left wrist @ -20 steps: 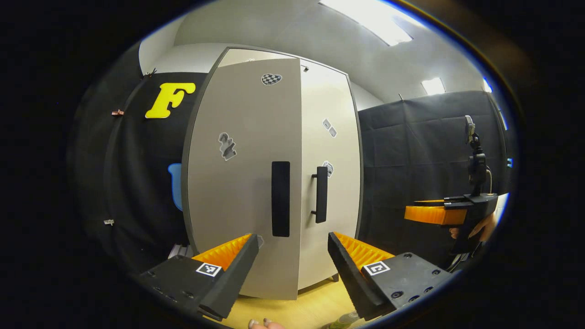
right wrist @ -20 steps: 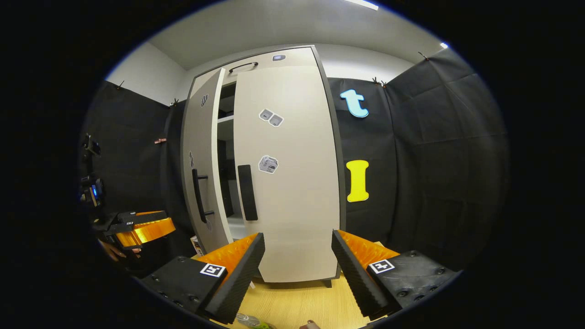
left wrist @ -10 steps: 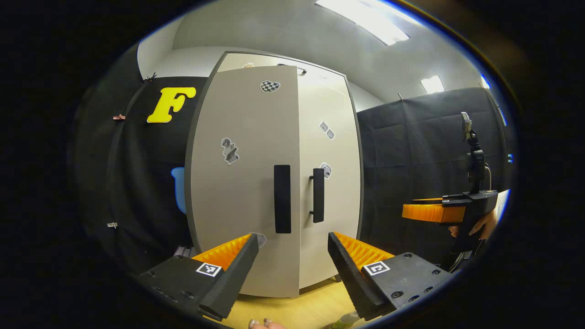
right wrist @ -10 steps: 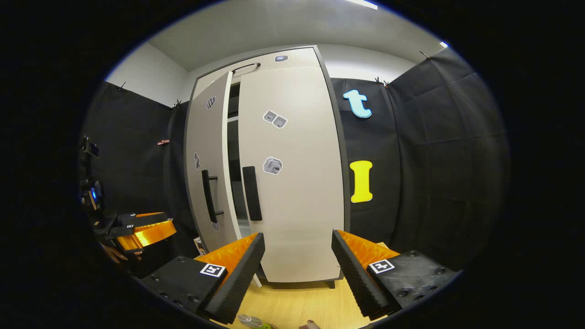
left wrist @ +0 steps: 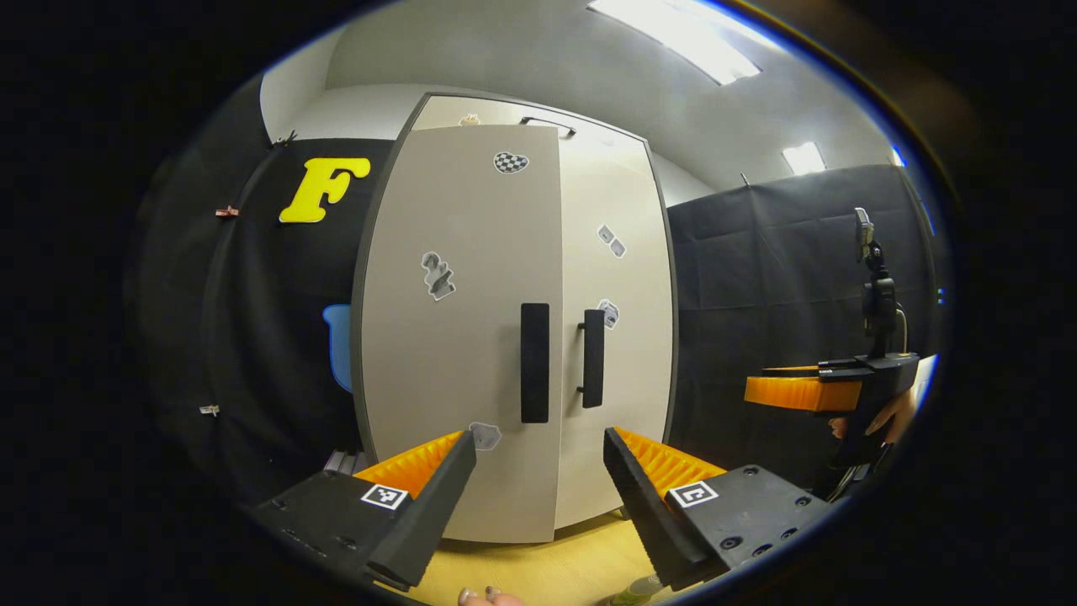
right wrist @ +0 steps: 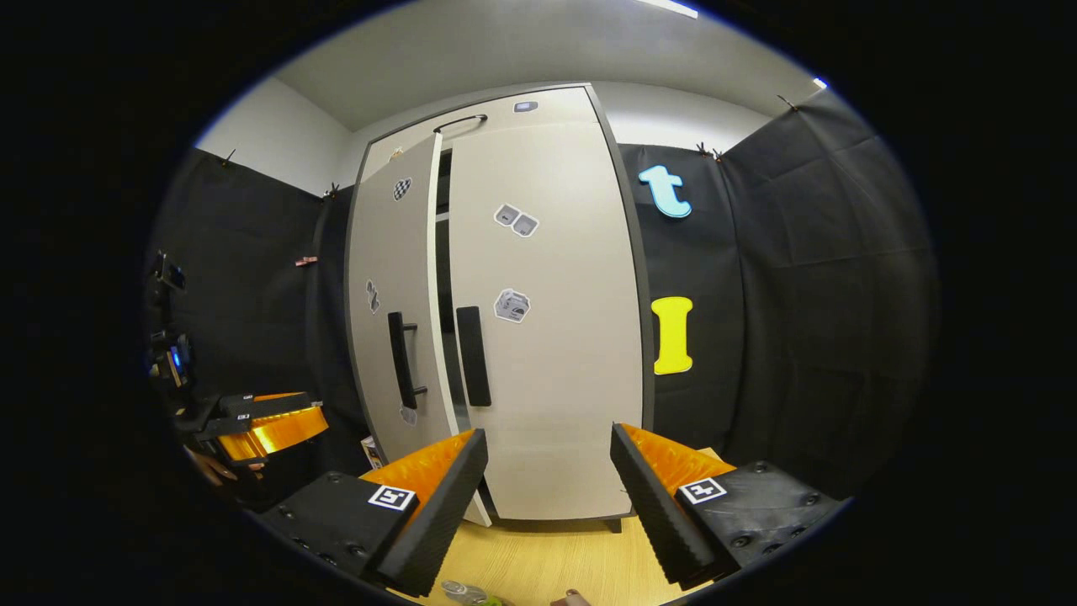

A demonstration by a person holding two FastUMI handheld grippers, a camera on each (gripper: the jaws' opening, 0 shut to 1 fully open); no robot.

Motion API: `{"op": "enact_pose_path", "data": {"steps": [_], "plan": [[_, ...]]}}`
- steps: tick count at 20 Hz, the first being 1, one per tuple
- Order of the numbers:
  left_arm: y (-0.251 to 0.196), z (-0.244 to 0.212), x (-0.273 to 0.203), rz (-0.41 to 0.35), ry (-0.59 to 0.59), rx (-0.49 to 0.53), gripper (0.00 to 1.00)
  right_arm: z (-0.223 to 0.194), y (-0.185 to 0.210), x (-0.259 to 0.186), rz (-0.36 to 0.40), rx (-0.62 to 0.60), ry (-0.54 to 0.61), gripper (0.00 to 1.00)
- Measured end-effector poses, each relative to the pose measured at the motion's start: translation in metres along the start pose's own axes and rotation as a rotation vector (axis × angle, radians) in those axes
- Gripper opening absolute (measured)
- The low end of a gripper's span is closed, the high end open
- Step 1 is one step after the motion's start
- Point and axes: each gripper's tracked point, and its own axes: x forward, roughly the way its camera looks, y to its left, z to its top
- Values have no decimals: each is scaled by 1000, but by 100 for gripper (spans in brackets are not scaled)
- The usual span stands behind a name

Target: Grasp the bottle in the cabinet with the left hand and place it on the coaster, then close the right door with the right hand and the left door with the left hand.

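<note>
Item: tall pale-grey two-door cabinet w/ dark frame (right wrist: 547, 337), standing on light wood desk (right wrist: 547, 564).
Left door: flat grey panel w/ stickers (left wrist: 458, 337), centre of left gripper view; in right gripper view a thin dark gap shows betw. it and right door, so ajar, nearly home.
Right door: flat grey panel w/ stickers (right wrist: 547, 320), looks flush w/ frame, prob. shut.
Handles: black vertical bar handle on left door (left wrist: 534, 362); its twin on right door (left wrist: 593, 358) just beside.
Handling (est.): rigid board on hinges, light to swing, not fragile; smooth face, so push flat on panel near handle edge, or hook the bar. Gentle push should do.
Bottle: clear plastic bottle w/ green label (right wrist: 467, 593), bottom edge of right gripper view, on desk; coaster not made out.
Left claw (left wrist: 538, 471): fingers spread wide, nothing betw. them; left door straight ahead, apart from tips, handle just above the gap.
Right claw (right wrist: 547, 471): spread, empty; faces right door, clear of it.
Stage (est.): last step, left door closing.
</note>
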Motion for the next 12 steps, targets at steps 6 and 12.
{"op": "enact_pose_path", "data": {"steps": [6, 12], "plan": [[4, 0, 1, 13, -1, 10, 97, 0, 1, 1, -1, -10, -6, 98], [4, -2, 2, 11, 1, 14, 97, 1, 2, 1, -3, -9, -2, 98]]}}
